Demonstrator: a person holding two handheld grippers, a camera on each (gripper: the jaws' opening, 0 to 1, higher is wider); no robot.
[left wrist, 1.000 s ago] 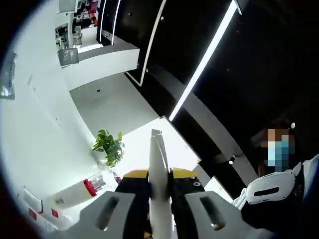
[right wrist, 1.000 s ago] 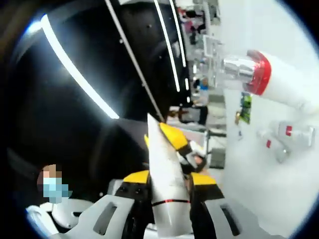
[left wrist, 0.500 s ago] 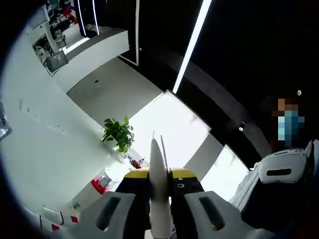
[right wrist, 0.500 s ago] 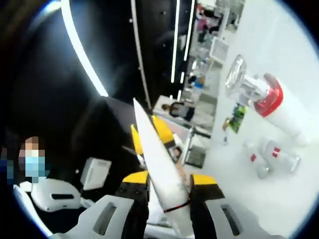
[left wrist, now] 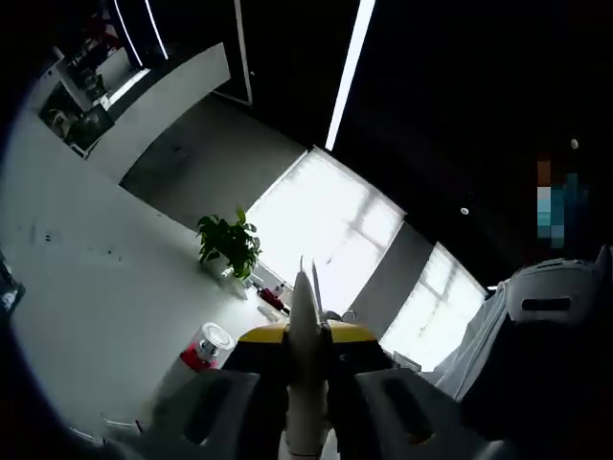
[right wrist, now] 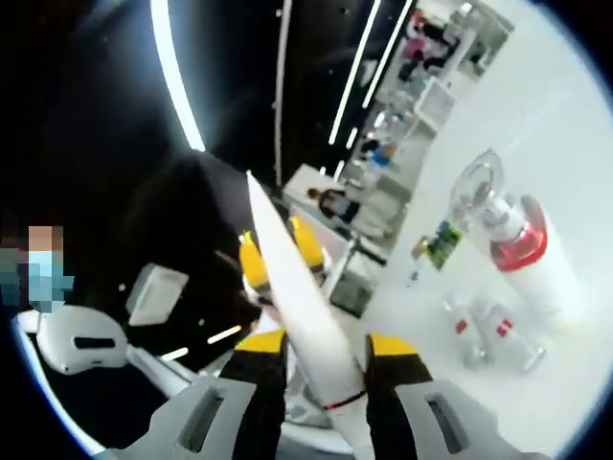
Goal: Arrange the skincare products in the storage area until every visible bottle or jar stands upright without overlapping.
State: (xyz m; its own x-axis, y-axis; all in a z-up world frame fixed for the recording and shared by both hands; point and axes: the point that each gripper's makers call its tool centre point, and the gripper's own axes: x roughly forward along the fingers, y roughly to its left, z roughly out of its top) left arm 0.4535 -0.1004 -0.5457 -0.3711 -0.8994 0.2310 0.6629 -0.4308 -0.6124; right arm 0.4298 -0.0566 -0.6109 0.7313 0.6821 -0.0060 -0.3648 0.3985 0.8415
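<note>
So both grippers are pinching the same thing: a white tube. In the left gripper view the left gripper (left wrist: 305, 331) has its jaws pressed onto the tube (left wrist: 305, 383), seen edge-on, crimped end at 12 o'clock. In the right gripper view the right gripper (right wrist: 321, 359) is clamped on the tube (right wrist: 302, 326) lower down, and the yellow tips of the other gripper (right wrist: 278, 254) grip it further up, around 11 o'clock.

Plenty of bare white tabletop (left wrist: 86, 307) to the left of the tube. A white bottle with a red collar and clear cap (left wrist: 196, 356) sits at 9 o'clock, a potted plant (left wrist: 230, 244) at 11. In the right gripper view that bottle (right wrist: 512, 249) is at 2 o'clock, with two small red-labelled bottles (right wrist: 484, 331) at 3, well apart from the tube.

Dark ceiling with light strips (left wrist: 350, 72), bright windows (left wrist: 330, 220) behind
</note>
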